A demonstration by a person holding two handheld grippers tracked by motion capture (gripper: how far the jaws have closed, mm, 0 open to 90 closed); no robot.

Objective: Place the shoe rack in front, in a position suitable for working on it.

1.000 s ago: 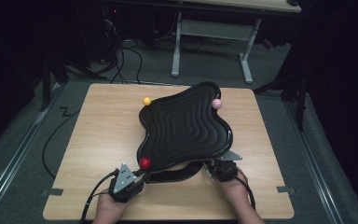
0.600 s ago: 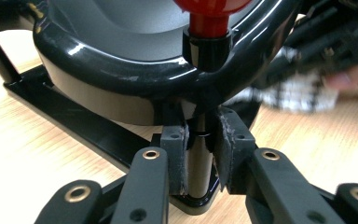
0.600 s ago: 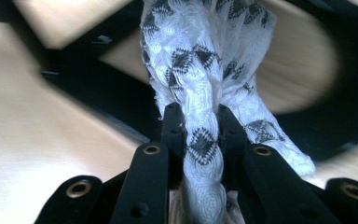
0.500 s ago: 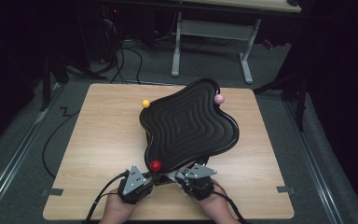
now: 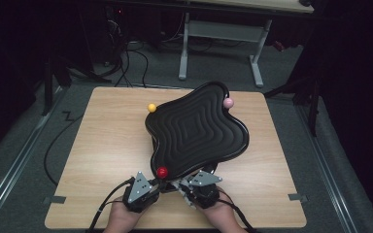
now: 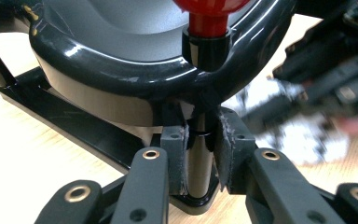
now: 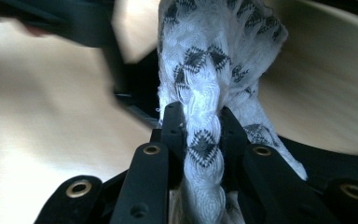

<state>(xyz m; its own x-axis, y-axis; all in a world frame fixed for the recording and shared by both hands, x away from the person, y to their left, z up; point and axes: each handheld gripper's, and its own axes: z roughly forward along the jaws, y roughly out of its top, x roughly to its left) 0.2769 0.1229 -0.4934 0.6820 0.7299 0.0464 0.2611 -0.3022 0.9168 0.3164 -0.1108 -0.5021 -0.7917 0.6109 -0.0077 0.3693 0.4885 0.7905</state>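
Observation:
A black wavy tray [image 5: 194, 128] stands on a black stand on the wooden table [image 5: 102, 145]. Ball-topped posts sit at its rim: red [image 5: 162, 172] near me, yellow [image 5: 151, 107] and pink [image 5: 228, 102] at the far side. My left gripper [image 5: 159, 184] is shut on the grey post [image 6: 199, 163] just under the red ball [image 6: 209, 7], pads pressing both sides. My right gripper [image 5: 180, 186] sits close beside it to the right, shut on a white cloth with black diamond pattern [image 7: 214, 56]. The bunched cloth rises up between its jaws.
The stand's black base bar [image 6: 65, 116] runs along the table under the tray. Bare wood lies to the left and right of the tray. Beyond the table stand a desk frame [image 5: 218, 34] and cables on the floor.
My right gripper has slid left along the tray's near edge, ending close to the left gripper. The left gripper and red ball shifted slightly right early on, then held still.

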